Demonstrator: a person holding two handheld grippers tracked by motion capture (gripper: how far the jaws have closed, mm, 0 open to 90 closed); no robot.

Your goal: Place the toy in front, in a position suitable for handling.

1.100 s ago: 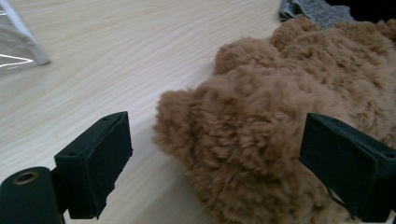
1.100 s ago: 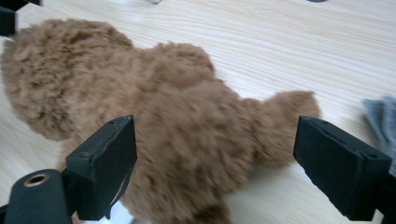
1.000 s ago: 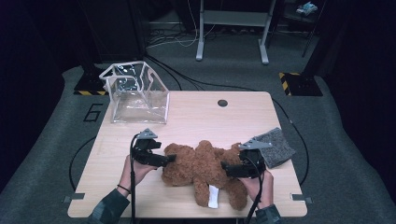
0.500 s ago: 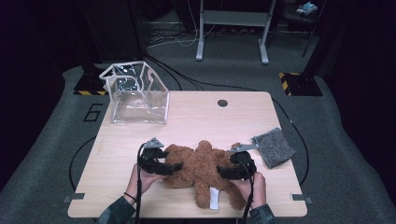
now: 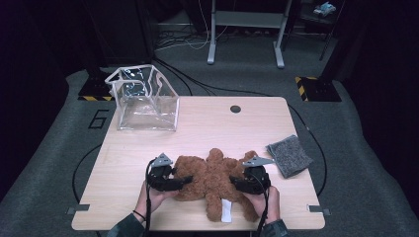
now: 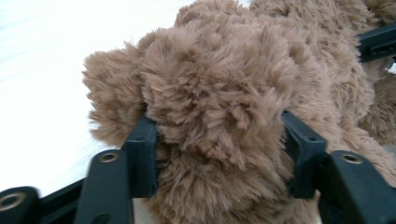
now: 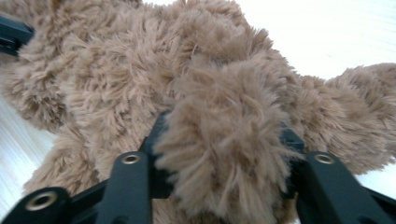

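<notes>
A brown plush bear point(image 5: 212, 175) lies flat on the wooden table point(image 5: 217, 123), near its front edge, with a white tag point(image 5: 226, 211) showing at its lower side. My left gripper point(image 5: 184, 180) comes in from the bear's left. Its jaws have just been closing and now press into a thick tuft of fur point(image 6: 224, 70). From the right, my right gripper point(image 5: 236, 182) has likewise been closing its jaws, which squeeze another furry lump point(image 7: 224, 140). A hand holds each gripper from below.
A clear plastic bag point(image 5: 146, 98) stands open at the table's back left. A grey cloth point(image 5: 289, 155) lies at the right edge. A small dark round hole point(image 5: 235, 108) is near the back middle. Cables trail off the front edge.
Both grippers have sunk toward the bear and drawn a little nearer the front edge. Their jaws have narrowed onto its fur. The bear itself has not shifted.
</notes>
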